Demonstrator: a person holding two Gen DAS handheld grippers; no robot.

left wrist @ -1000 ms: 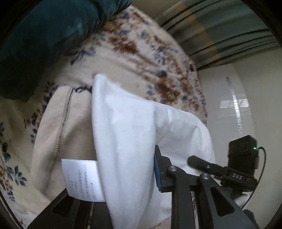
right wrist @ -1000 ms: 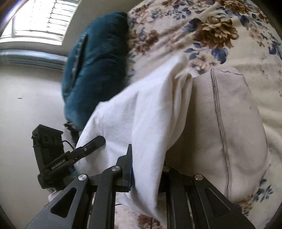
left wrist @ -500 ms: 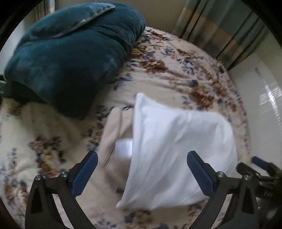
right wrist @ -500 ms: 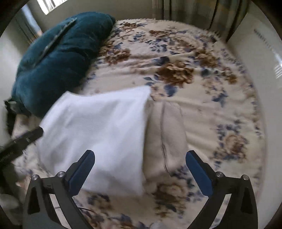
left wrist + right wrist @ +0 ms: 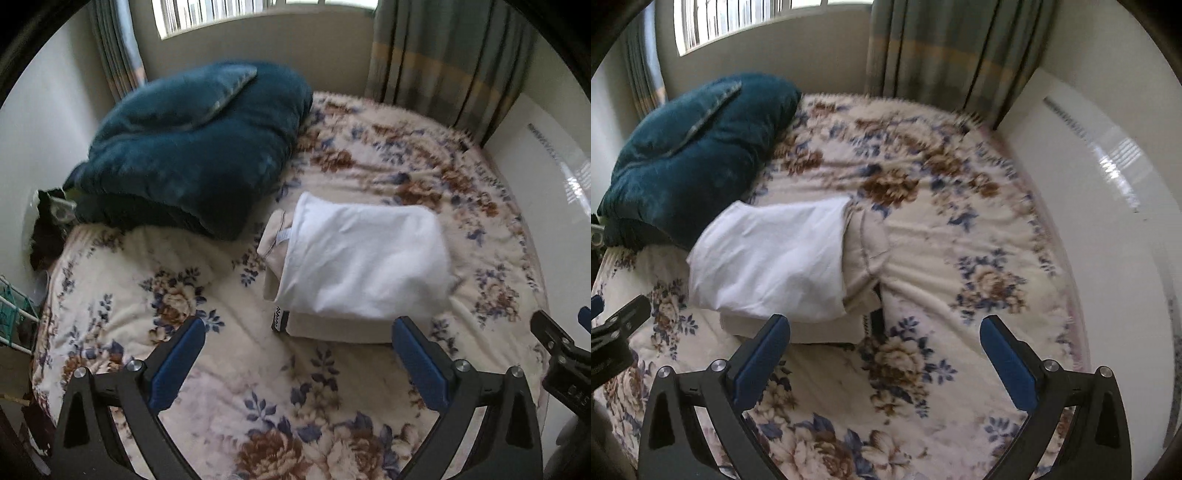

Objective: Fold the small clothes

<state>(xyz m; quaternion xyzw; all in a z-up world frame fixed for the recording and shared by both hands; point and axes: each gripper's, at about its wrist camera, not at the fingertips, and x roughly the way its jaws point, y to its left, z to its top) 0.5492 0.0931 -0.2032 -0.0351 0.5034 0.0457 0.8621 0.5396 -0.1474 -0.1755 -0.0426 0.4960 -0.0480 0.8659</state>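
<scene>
A floral blanket [image 5: 229,354] covers the bed. At its far left lies a dark teal cushion [image 5: 192,147]. Striped curtains [image 5: 443,55] hang beyond, beside a window [image 5: 207,14].

A folded white garment [image 5: 364,258] lies flat atop a folded beige garment [image 5: 271,251], whose edges show at left and near, mid-bed [image 5: 229,369].

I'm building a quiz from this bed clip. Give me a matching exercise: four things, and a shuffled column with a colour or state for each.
Things:
1. folded garment
2. bundled blanket
3. bed cover
4. left gripper

Descriptions:
A. dark teal, piled at the bed's far left
B. jaws wide apart, nothing between them
C. white, lying on a beige piece
D. cream with brown and blue flowers

Pairs: 1-C, 2-A, 3-D, 4-B
</scene>
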